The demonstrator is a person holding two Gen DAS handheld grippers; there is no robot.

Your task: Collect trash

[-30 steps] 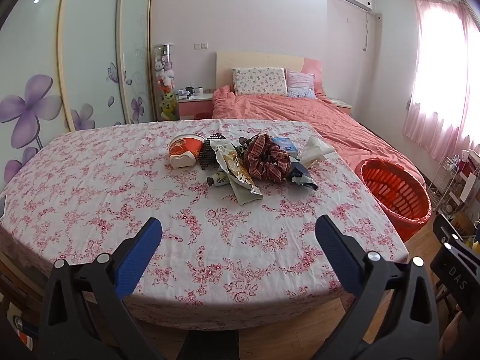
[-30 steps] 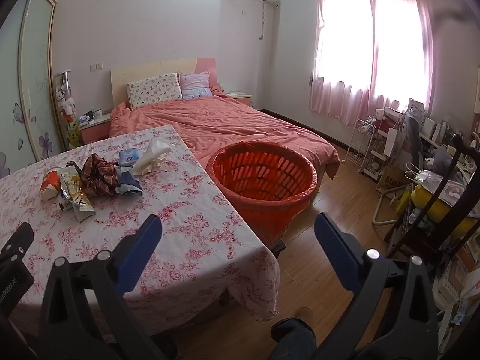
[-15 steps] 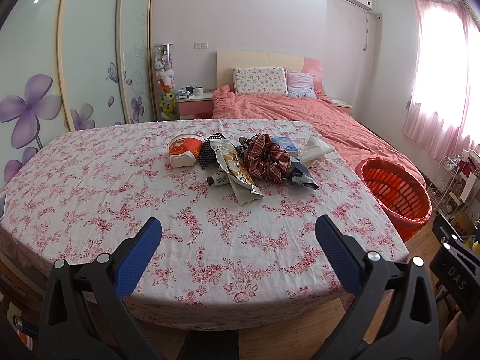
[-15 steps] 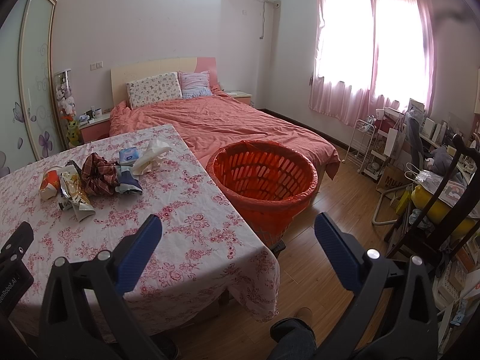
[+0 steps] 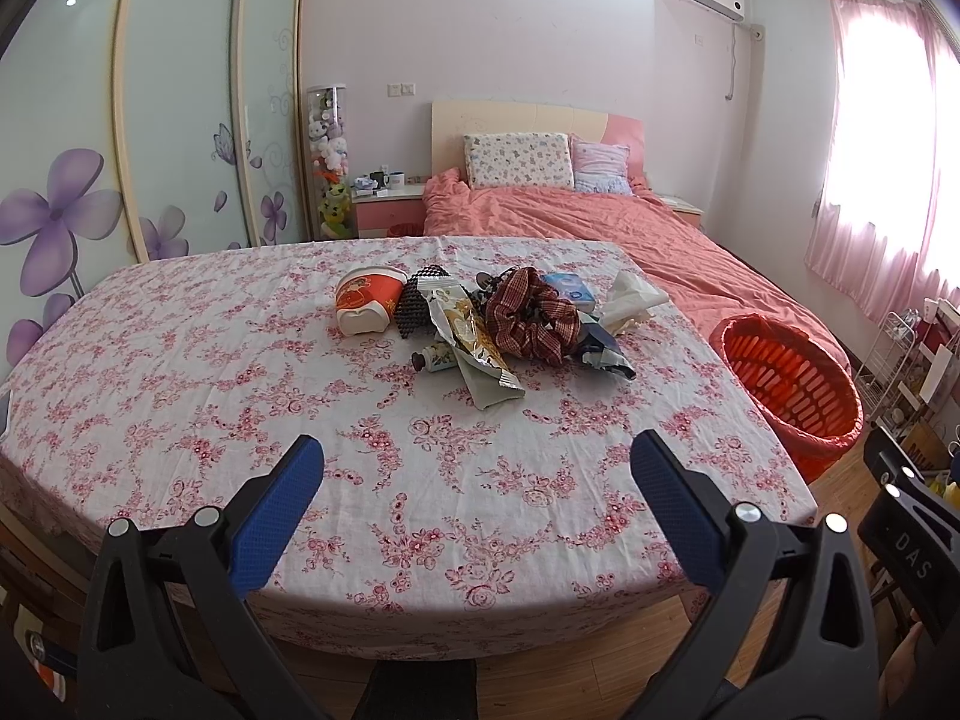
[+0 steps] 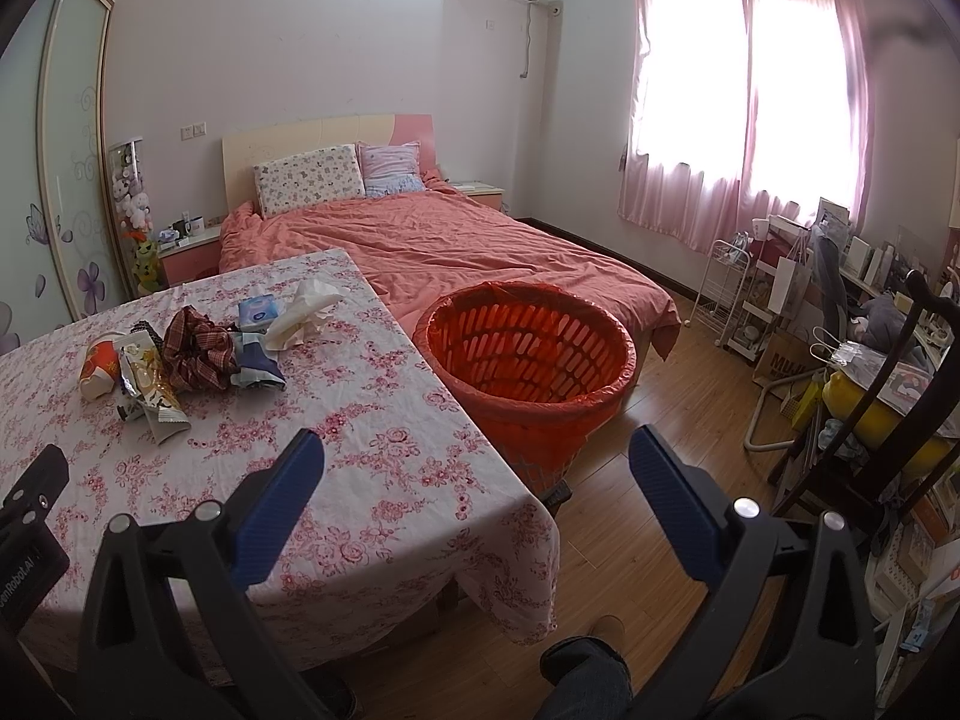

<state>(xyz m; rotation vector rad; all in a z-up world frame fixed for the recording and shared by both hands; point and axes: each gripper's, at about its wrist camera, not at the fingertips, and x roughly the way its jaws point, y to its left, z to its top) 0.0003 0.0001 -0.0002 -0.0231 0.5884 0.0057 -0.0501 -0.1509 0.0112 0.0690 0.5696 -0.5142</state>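
Reference landmark: the table (image 5: 180, 372), covered with a pink floral cloth.

Left gripper (image 5: 477, 468): jaws spread wide, nothing between the blue pads (image 5: 273, 510). It hangs over the near edge of the table, well apart from the trash.

Right gripper (image 6: 474, 462): jaws spread wide, holding nothing. It sits off the table's near right corner — one finger over the cloth, the other over the wooden floor (image 6: 678, 462).

Trash pile, toward the far middle of the table:
- red-and-white paper cup (image 5: 366, 303), lying on its side at the left end of the pile
- black mesh piece (image 5: 414, 312), touching the cup
- foil snack wrapper (image 5: 474, 354), reaching nearest the grippers
- small tube (image 5: 435, 357), just beside the wrapper
- crumpled plaid cloth (image 5: 531, 321), in the middle of the pile
- dark wrapper (image 5: 606, 351), against the plaid cloth
- blue tissue pack (image 5: 570, 288), behind the plaid cloth
- white crumpled tissue (image 5: 633, 303), at the right end

Orange basket (image 6: 528, 360): on the floor just beside the table's right edge, lined with an orange bag, between the table and the bed (image 6: 456, 240).
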